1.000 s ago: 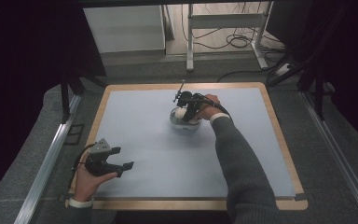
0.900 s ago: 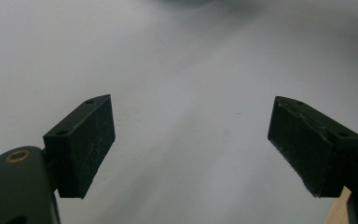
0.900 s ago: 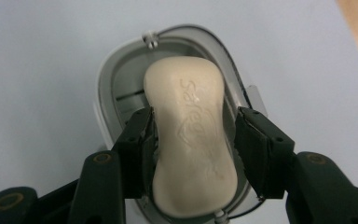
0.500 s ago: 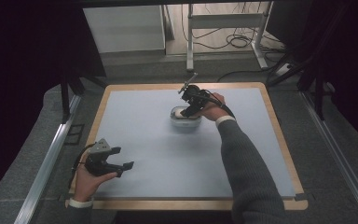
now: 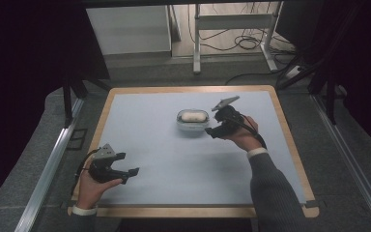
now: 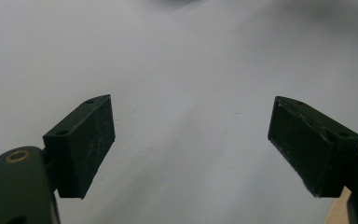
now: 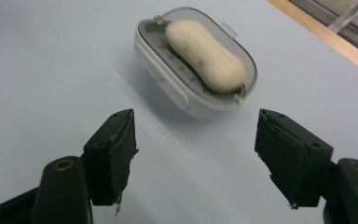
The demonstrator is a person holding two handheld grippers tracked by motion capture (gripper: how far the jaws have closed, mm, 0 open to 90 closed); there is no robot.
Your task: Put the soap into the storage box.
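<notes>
A cream bar of soap (image 7: 205, 54) lies in an open white soap dish (image 7: 168, 79) on the pale blue mat; in the high view the dish (image 5: 192, 123) sits near the mat's middle, with the soap (image 5: 193, 116) on top. My right gripper (image 5: 213, 131) is just right of the dish, open, jaws empty and apart from it; in the right gripper view (image 7: 196, 158) the dish lies a short way ahead of the jaws. My left gripper (image 5: 129, 174) rests near the mat's front left, open and empty, with bare mat ahead (image 6: 191, 144).
The mat lies on a wood-edged board (image 5: 290, 145). A metal rail (image 5: 48, 169) runs along the left side, another (image 5: 352, 159) along the right. Beyond the table are a table frame and cables on the floor (image 5: 236, 43). The board's wooden edge (image 7: 321, 32) runs behind the dish.
My right gripper has lifted off the soap dish and drawn back to its right, leaving the soap in the dish. The left gripper has stayed put.
</notes>
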